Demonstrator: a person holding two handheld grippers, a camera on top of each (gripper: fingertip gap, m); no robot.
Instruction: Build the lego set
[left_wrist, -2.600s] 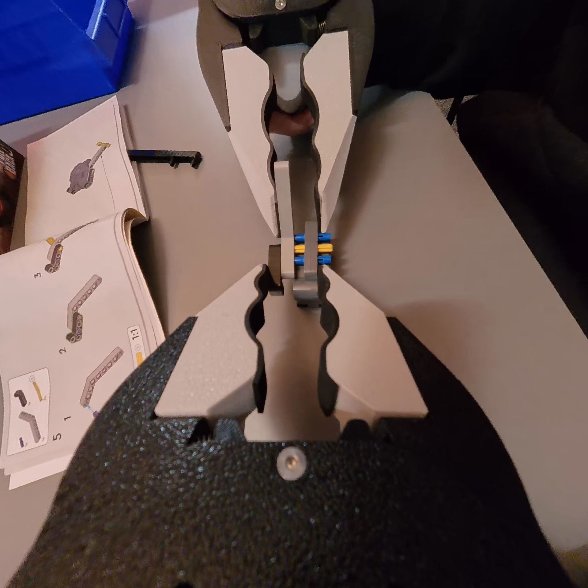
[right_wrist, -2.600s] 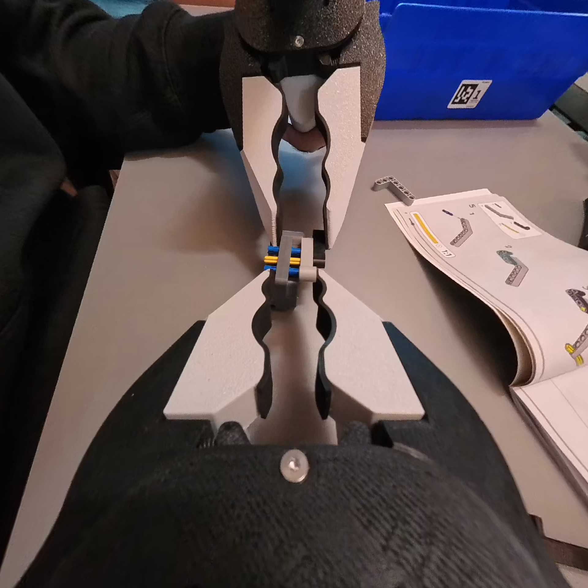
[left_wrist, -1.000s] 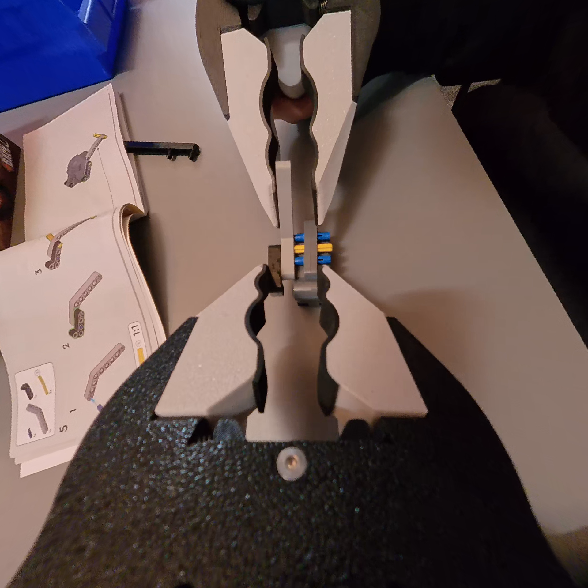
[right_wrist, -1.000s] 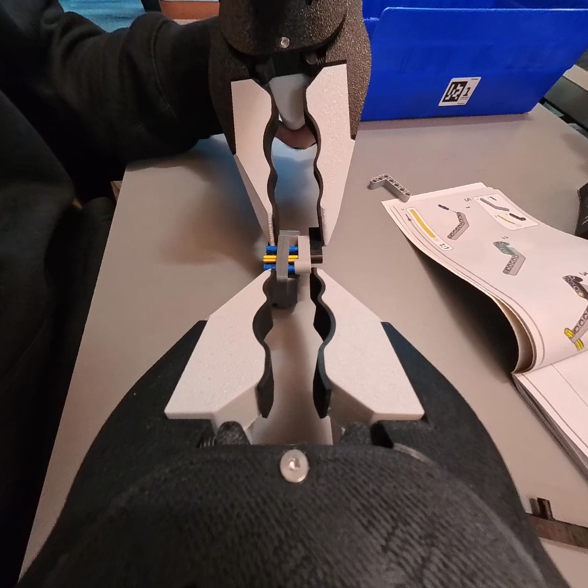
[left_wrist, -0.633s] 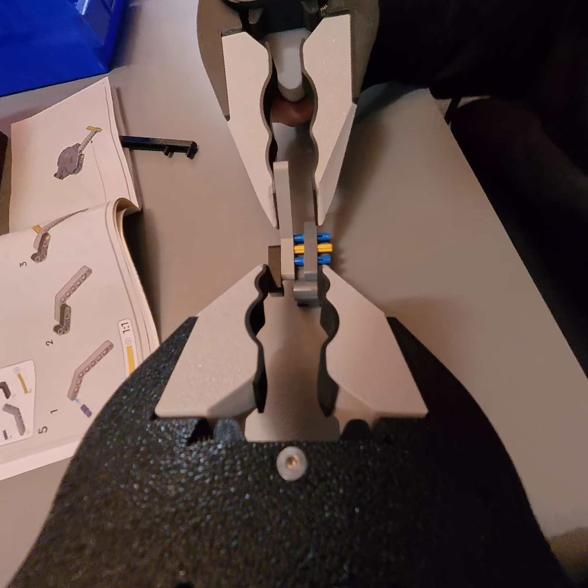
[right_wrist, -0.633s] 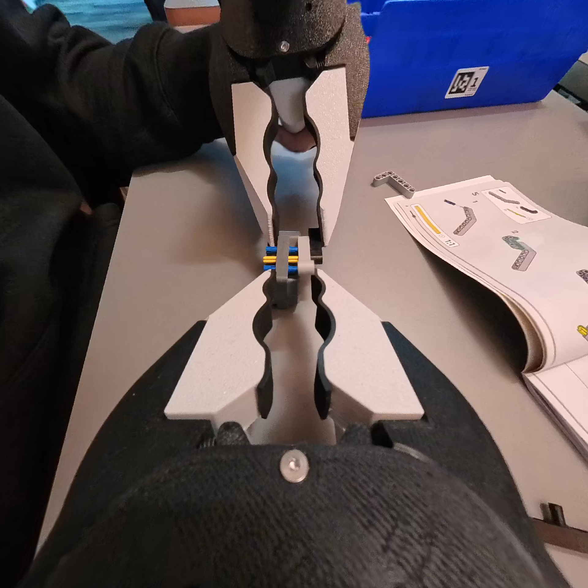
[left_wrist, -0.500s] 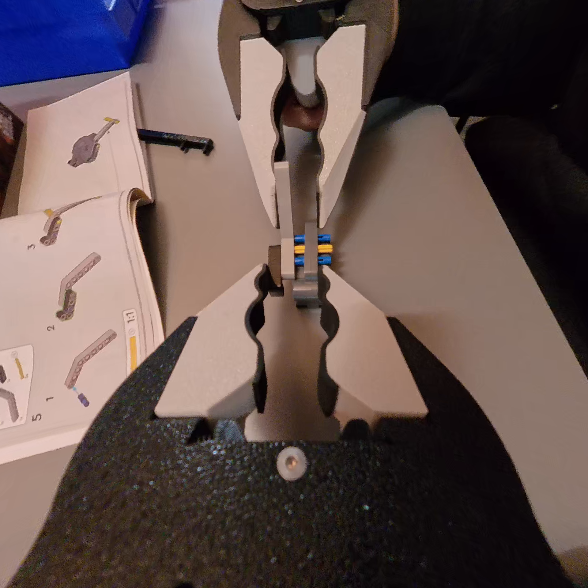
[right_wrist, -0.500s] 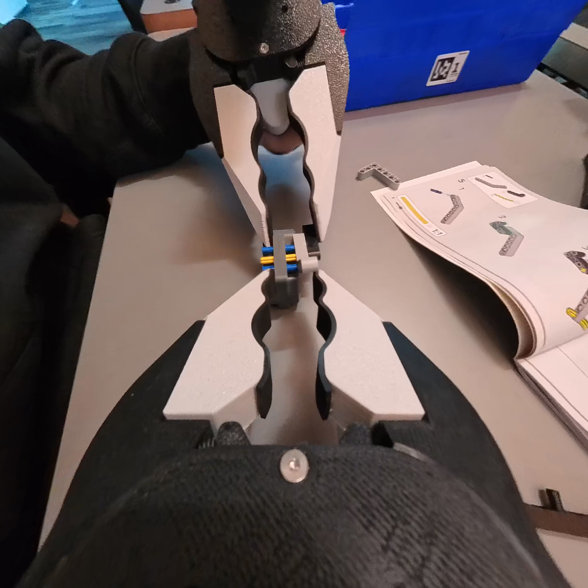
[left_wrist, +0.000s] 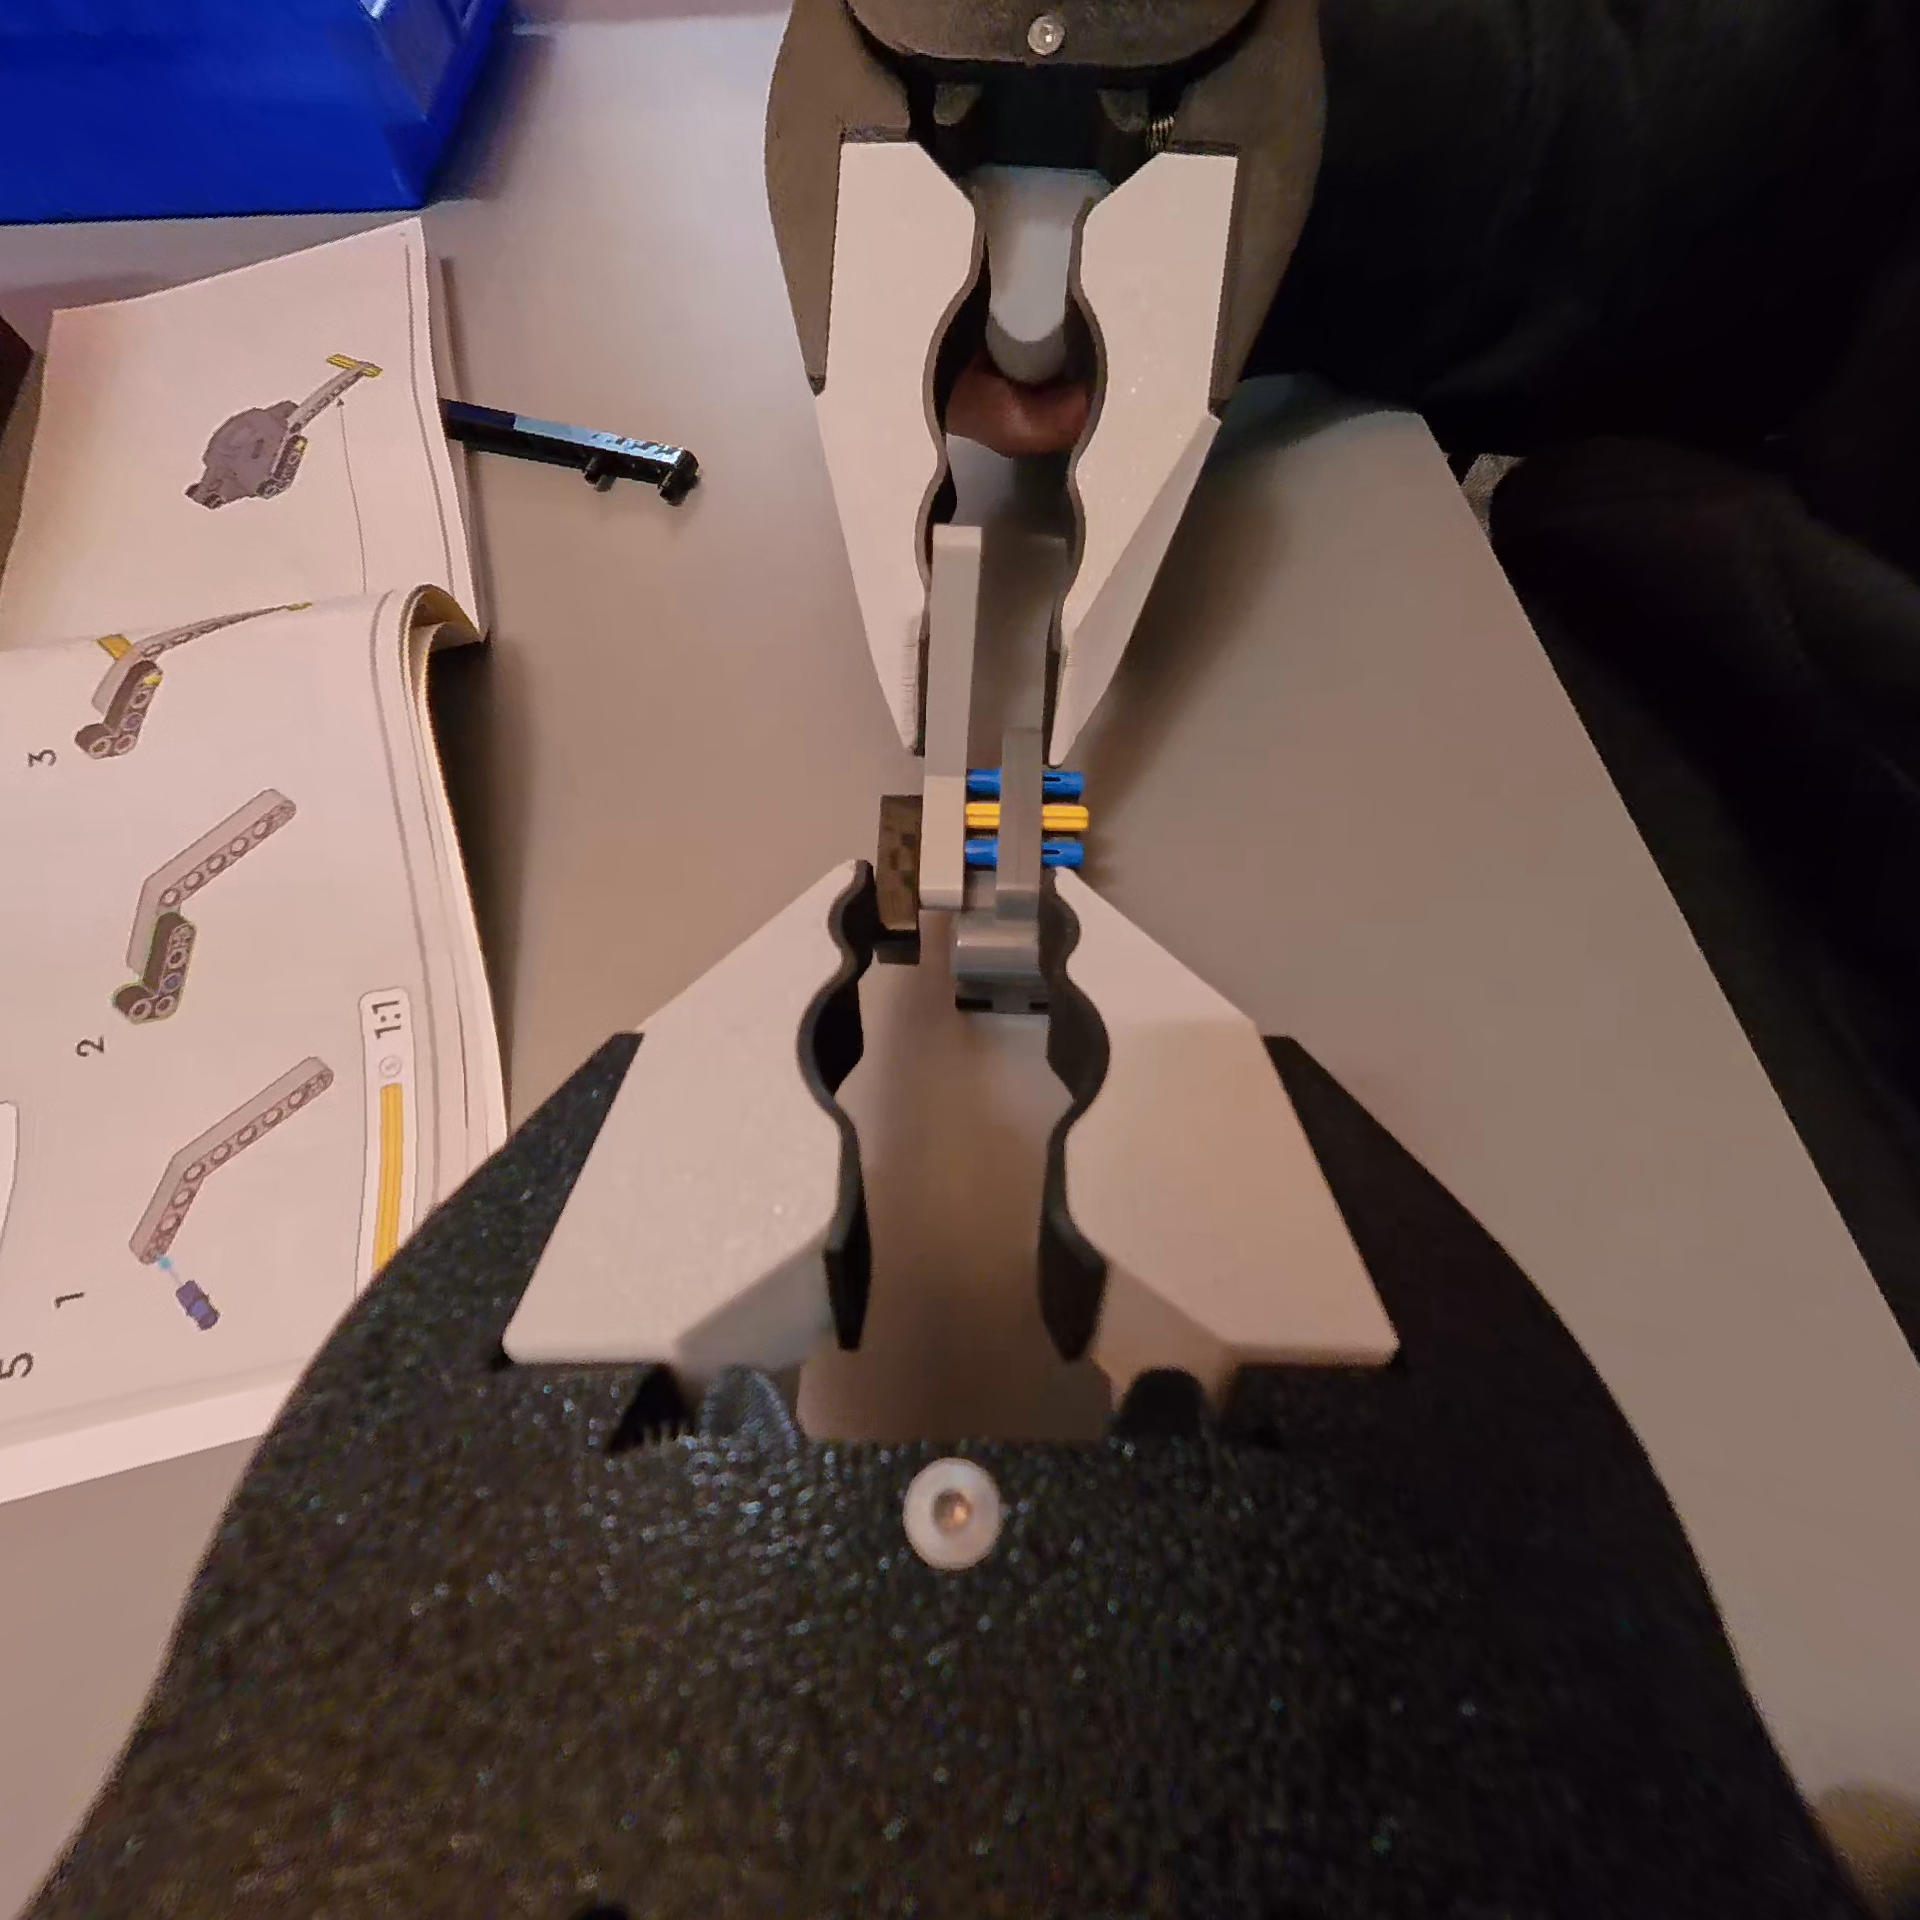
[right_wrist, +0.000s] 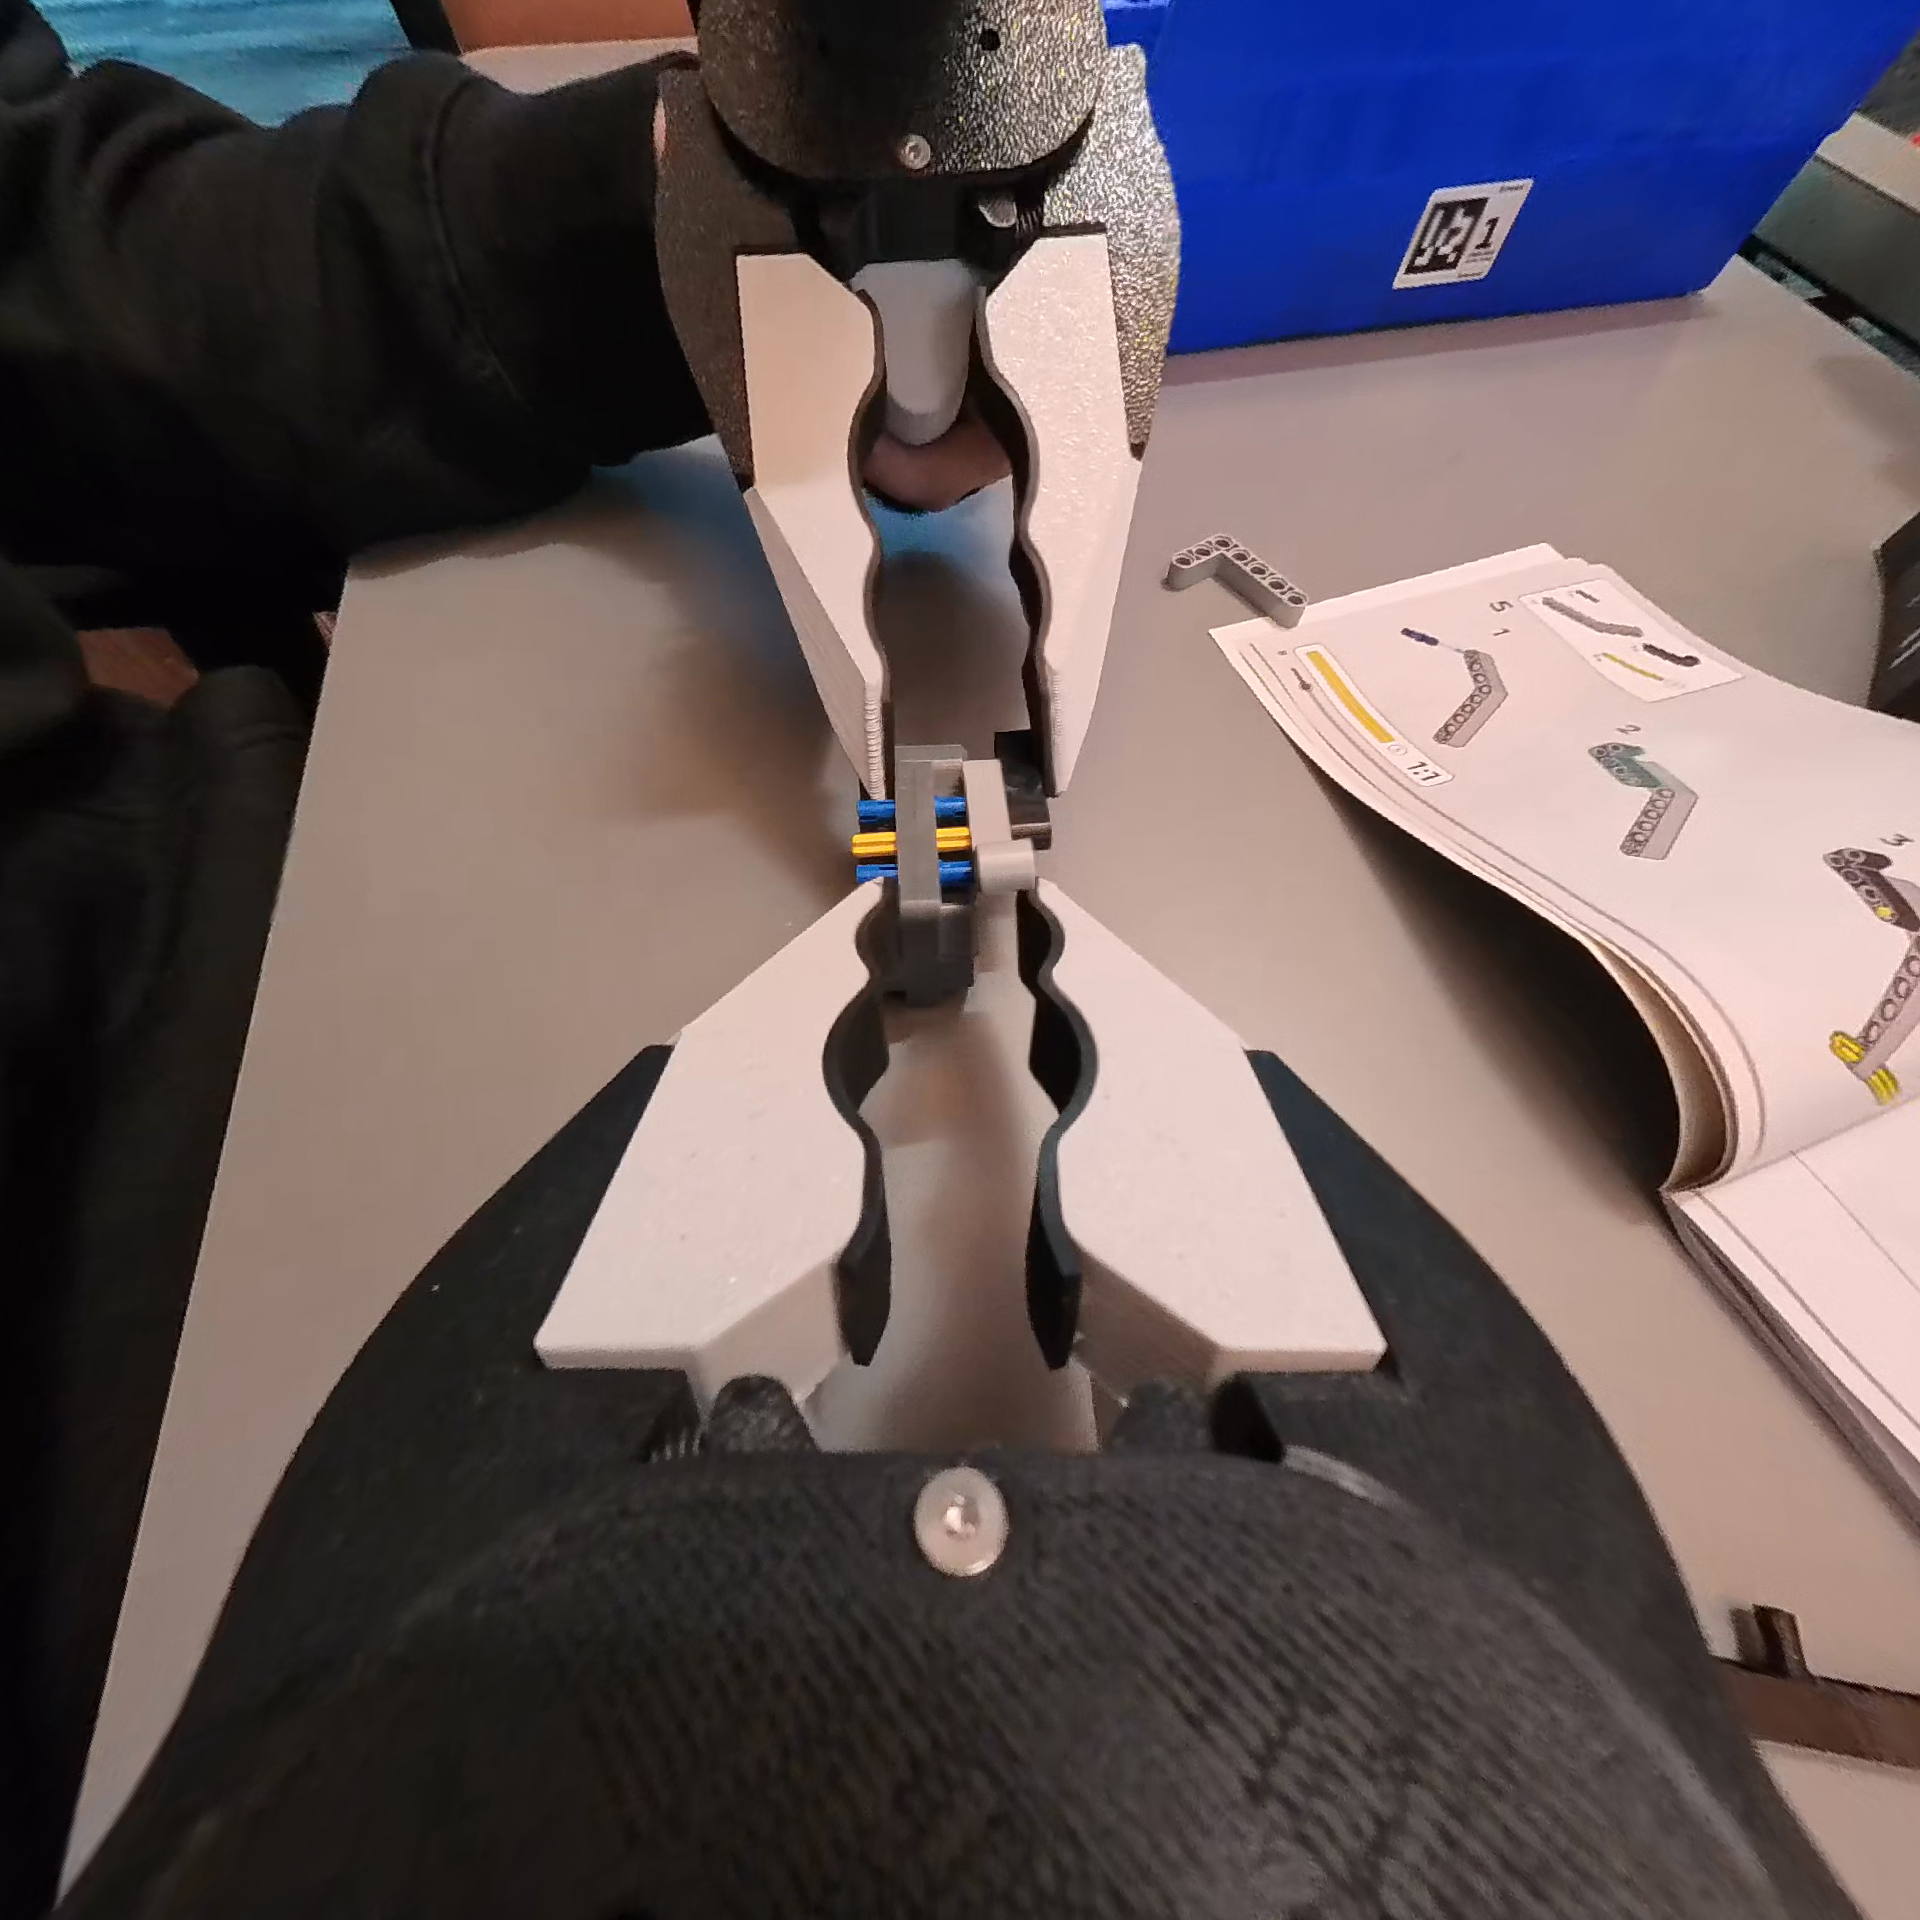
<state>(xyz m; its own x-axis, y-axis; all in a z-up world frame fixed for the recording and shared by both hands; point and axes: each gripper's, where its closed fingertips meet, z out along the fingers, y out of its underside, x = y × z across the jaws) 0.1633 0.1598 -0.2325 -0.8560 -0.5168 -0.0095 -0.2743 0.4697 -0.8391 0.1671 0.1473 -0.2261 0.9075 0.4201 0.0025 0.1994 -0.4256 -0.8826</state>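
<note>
Both grippers face each other tip to tip over the grey table (left_wrist: 1299, 831) and are shut on one small lego assembly. It is a dark grey beam (left_wrist: 1018, 821) and a light grey beam (left_wrist: 951, 675) joined by blue pins (left_wrist: 1060, 781) and a yellow pin (left_wrist: 1065, 818), with a black piece (left_wrist: 899, 862) on the outer side. My left gripper (left_wrist: 956, 883) clamps it from below in the left wrist view, my right gripper (left_wrist: 987, 743) from above. In the right wrist view my right gripper (right_wrist: 951, 904) holds the dark grey beam (right_wrist: 920, 862) and light grey beam (right_wrist: 1003, 831), opposite the left gripper (right_wrist: 964, 774).
An open instruction booklet (left_wrist: 208, 831) lies beside the grippers and also shows in the right wrist view (right_wrist: 1558, 779). A long black part (left_wrist: 582, 447) and a grey L-shaped beam (right_wrist: 1236, 571) lie loose. A blue bin (right_wrist: 1558, 125) stands behind. A black sleeve (right_wrist: 312, 312) is at the table's edge. Less than 4 cm separates the two grippers' tips.
Both grippers stay clamped on the assembly. The pair has shifted slightly over the table, and the light grey beam's end now sits a little tilted against the dark grey beam.
</note>
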